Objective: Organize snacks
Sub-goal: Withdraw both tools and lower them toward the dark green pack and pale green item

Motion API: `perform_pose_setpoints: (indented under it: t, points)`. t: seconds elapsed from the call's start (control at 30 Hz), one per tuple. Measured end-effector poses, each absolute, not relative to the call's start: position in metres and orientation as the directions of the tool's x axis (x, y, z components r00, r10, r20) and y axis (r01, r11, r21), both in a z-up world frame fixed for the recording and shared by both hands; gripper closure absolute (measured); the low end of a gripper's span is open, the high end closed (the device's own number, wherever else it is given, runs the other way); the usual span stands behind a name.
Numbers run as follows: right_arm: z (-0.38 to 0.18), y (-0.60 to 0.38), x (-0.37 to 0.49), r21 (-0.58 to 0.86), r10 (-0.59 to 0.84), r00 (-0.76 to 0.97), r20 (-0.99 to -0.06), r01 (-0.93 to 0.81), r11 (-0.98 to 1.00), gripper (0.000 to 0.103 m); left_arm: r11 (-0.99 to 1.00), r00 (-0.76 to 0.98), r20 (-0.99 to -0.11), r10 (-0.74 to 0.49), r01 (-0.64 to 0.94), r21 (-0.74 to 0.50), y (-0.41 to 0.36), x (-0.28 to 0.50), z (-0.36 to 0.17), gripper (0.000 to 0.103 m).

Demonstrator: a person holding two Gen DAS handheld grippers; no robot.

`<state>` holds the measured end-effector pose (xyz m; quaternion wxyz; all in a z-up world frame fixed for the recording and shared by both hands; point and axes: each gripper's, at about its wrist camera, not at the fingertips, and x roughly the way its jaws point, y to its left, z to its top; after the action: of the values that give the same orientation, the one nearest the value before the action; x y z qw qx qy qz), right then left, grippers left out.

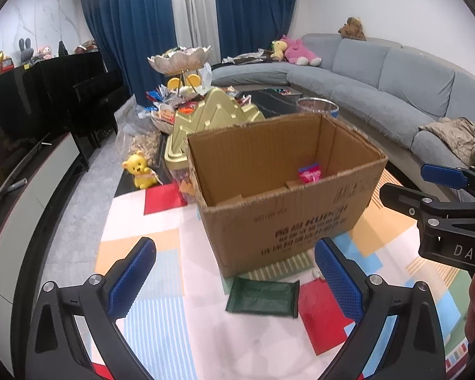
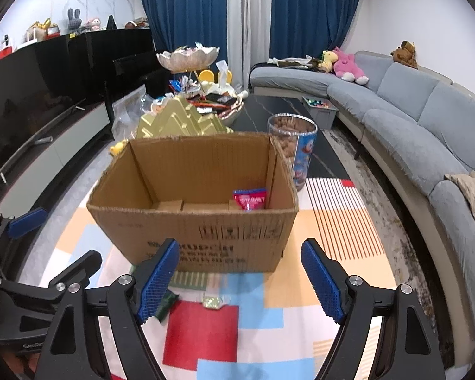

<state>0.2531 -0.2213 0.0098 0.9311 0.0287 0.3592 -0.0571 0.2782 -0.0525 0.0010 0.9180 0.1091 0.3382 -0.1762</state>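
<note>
Green packet [image 1: 262, 297] lay flat on mat at 6 o'clock of box [image 1: 288, 190], long axis crosswise. Left gripper [image 1: 234, 288] nearer, fingers wide apart, empty, packet between them. Right gripper [image 2: 240, 281] fingers also apart, empty.

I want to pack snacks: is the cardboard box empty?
Not empty: one pink snack packet lies inside the open cardboard box.
</note>
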Motion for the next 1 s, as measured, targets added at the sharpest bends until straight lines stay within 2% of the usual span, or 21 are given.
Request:
perform_pose_setpoints:
  t: [1.0]
  points:
    - [-0.071,-0.215,0.26,0.013,-0.073,0.643,-0.763,0.128,0.992,0.023,0.859,0.557,-0.769,-0.313,0.512,0.022,-0.064,0.284,-0.085,0.001]
